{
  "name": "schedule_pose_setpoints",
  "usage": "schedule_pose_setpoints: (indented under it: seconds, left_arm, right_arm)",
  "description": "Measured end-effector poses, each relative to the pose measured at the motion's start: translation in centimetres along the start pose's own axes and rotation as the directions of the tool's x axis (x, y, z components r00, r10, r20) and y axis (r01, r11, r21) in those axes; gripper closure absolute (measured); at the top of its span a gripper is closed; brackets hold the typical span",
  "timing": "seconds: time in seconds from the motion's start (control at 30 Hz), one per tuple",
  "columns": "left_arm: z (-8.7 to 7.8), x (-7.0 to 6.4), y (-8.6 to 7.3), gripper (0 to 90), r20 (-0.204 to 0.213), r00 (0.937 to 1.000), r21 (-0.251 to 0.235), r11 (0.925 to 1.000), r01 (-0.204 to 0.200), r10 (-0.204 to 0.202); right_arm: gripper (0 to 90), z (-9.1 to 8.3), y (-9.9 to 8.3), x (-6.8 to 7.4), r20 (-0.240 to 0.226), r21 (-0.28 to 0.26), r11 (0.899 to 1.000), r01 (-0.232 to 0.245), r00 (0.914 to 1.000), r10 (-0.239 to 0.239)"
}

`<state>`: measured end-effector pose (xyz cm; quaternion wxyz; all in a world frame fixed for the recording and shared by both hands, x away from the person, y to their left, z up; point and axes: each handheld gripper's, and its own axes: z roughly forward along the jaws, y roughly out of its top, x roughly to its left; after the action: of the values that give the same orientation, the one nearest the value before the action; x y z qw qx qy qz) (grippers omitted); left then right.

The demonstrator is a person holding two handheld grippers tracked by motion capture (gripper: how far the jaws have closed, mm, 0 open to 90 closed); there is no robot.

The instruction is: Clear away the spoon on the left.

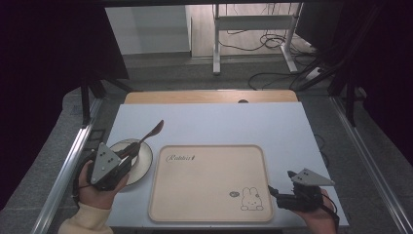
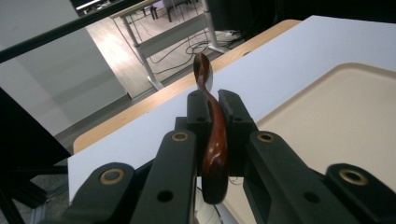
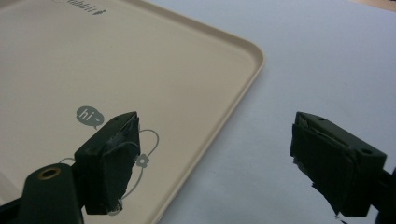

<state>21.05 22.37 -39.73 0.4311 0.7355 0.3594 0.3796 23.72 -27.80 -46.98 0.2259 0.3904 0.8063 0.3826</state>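
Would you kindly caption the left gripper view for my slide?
Left gripper clamps a brown wooden spoon above the white table, beside the beige tray.

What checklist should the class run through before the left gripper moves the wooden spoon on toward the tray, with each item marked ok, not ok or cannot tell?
1. Left gripper shut on the wooden spoon: ok, the jaws press its handle from both sides.
2. Spoon clear of the plate: cannot tell, the gripper hides the handle end in the high view.
3. Tray free to receive it: ok, its surface is bare apart from the print.
4. Right gripper out of the way: ok, open, at the tray's right edge.
5. Tray flat on the table: ok.
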Motion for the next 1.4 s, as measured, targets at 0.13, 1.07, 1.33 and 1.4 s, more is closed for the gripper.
schedule_pose_setpoints:
  seconds: [0.13,1.07,1.33,1.4]
  left_arm:
    - [0.4,-0.4,0.2,85.2,0.013,0.9999,0.006,0.9999,-0.011,0.011]
    - [2.9,-3.1,-0.8,85.3,0.095,0.9946,0.074,0.9960,-0.050,0.043]
    - [3.6,-3.7,-1.5,85.2,0.115,0.9922,0.099,0.9933,-0.059,0.048]
    - [3.7,-3.9,-1.7,85.2,0.121,0.9913,0.105,0.9924,-0.064,0.051]
  right_arm:
    - [16.2,0.0,0.0,0.0,-0.001,0.000,1.000,-0.001,1.0000,0.001]
    - [16.2,0.0,-0.1,0.0,-0.001,0.001,1.000,0.002,1.0000,-0.002]
    - [16.2,0.1,-0.1,0.0,-0.003,0.004,1.000,0.003,1.0000,-0.003]
    - [16.2,0.1,-0.1,0.0,-0.003,0.005,1.000,0.004,1.0000,-0.004]
